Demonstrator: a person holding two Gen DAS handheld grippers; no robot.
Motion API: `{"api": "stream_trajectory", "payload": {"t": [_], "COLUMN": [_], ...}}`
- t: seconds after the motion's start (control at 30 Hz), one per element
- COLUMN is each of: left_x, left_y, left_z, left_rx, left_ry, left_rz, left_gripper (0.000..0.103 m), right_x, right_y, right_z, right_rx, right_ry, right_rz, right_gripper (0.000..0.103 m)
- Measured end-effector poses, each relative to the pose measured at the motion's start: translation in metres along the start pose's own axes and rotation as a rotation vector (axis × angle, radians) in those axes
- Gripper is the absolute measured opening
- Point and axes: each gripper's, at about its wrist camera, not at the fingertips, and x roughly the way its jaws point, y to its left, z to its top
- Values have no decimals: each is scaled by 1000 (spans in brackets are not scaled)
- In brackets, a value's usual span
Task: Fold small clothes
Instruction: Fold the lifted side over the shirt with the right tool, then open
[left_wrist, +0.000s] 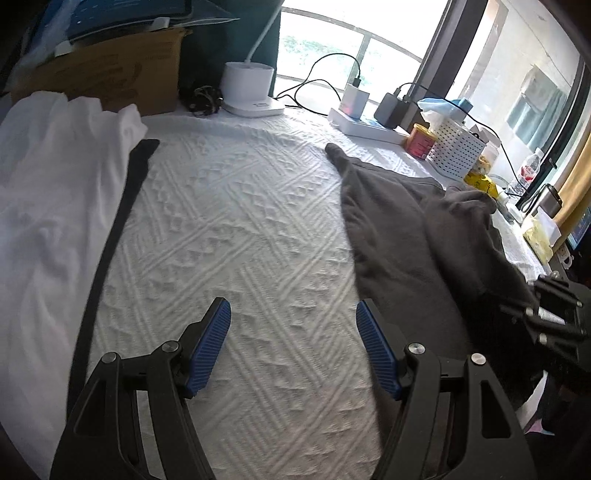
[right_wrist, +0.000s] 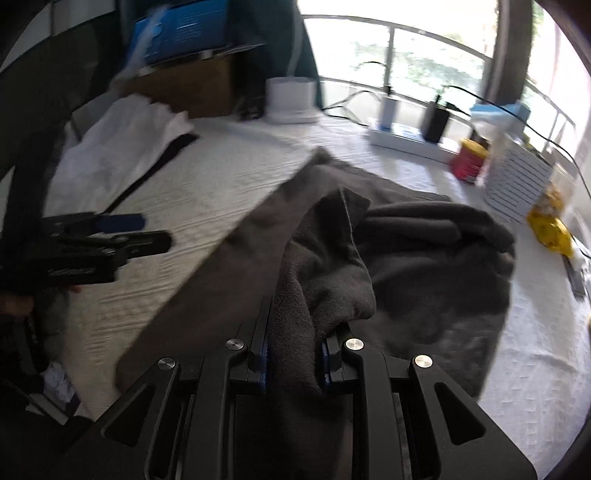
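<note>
A dark grey garment (left_wrist: 413, 229) lies crumpled on the white textured bedspread (left_wrist: 236, 229), on the right side. My left gripper (left_wrist: 293, 314) is open and empty, low over the bare bedspread just left of the garment's edge. My right gripper (right_wrist: 295, 332) is shut on a bunched fold of the grey garment (right_wrist: 406, 266) and holds it raised off the bed. The left gripper also shows at the left edge of the right wrist view (right_wrist: 122, 232). The right gripper shows at the right edge of the left wrist view (left_wrist: 554, 314).
A white garment with a black strap (left_wrist: 55, 206) lies at the left. Along the far edge stand a cardboard box (left_wrist: 110, 74), a white lamp base (left_wrist: 251, 92), chargers on a power strip (left_wrist: 362, 122), a red can (left_wrist: 419, 142) and a white basket (left_wrist: 458, 147).
</note>
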Motion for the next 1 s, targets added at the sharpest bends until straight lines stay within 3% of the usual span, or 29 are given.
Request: {"api": "stream_trajectory", "payload": {"t": [0.2, 0.37, 0.43, 0.53, 0.7, 1.0], "left_x": [-8, -16, -19, -23, -24, -1], "left_y": [3, -4, -5, -10, -29, -87], "left_z": [-3, -5, -5, -2, 11, 45], "left_rx": [10, 43, 54, 70, 112, 221], "left_ry": [-7, -23, -29, -44, -59, -46], "left_rz": [0, 4, 15, 31, 51, 48], "left_gripper": [70, 70, 70, 70, 70, 70], "right_x": [1, -1, -7, -20, -45, -72], "right_y": [23, 44, 55, 61, 34, -59], "right_z": [-8, -18, -23, -29, -38, -53], "right_rx": [-20, -36, -60, -70, -4, 140], "right_ry": [49, 87, 74, 48, -15, -93], "right_rz": [28, 117, 140, 169, 174, 90], "right_gripper": [22, 32, 41, 43, 44, 44]}}
